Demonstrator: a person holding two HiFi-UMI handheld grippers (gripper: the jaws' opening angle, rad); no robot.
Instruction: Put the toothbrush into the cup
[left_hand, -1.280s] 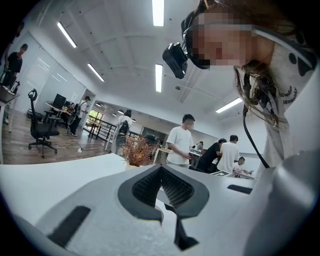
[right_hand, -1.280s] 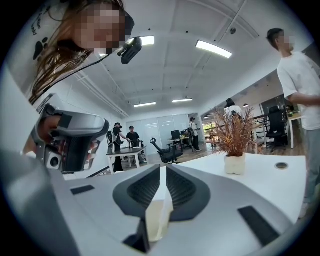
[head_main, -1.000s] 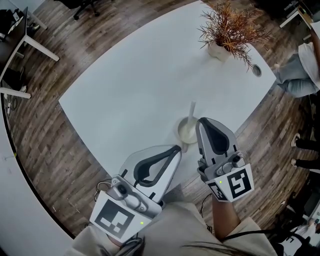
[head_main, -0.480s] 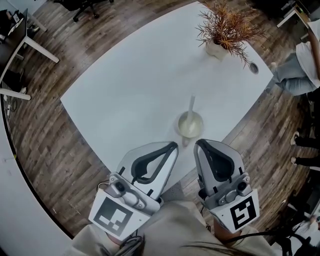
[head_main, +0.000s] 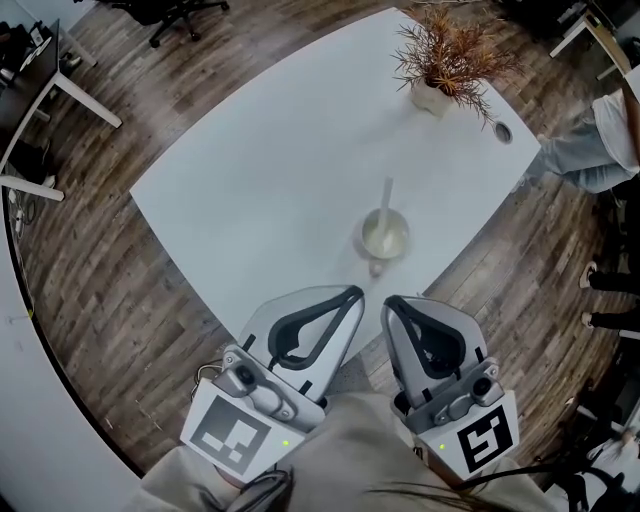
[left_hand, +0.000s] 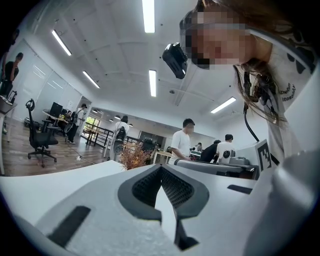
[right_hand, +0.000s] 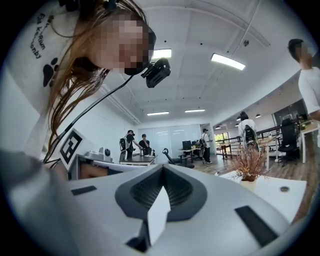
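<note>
Two grippers sit low in the head view, close to my body. The cup stands well above them in the frame, on the white table near its lower corner. The toothbrush is already in the cup, its pale handle rising out of the rim and leaning slightly toward the top of the frame.

My left gripper has its jaws closed tip to tip with nothing between them, and my right gripper is closed and empty too. Each gripper's own view shows the dark pads meeting at a point. The cup is above and just right of the left tips and almost straight above the right tips, clear of both.

The lower end of the toothbrush is hidden inside the cup, so I cannot tell which end is down. Neither gripper view shows the cup. My hands are covered by the gripper bodies, and my arms are cut off at the bottom edge.

The left gripper slants toward the upper right and the right one leans slightly to the upper left, so the two tips come near each other without touching, at the table's near edge. The marker cubes lie lowest in the frame.
</note>
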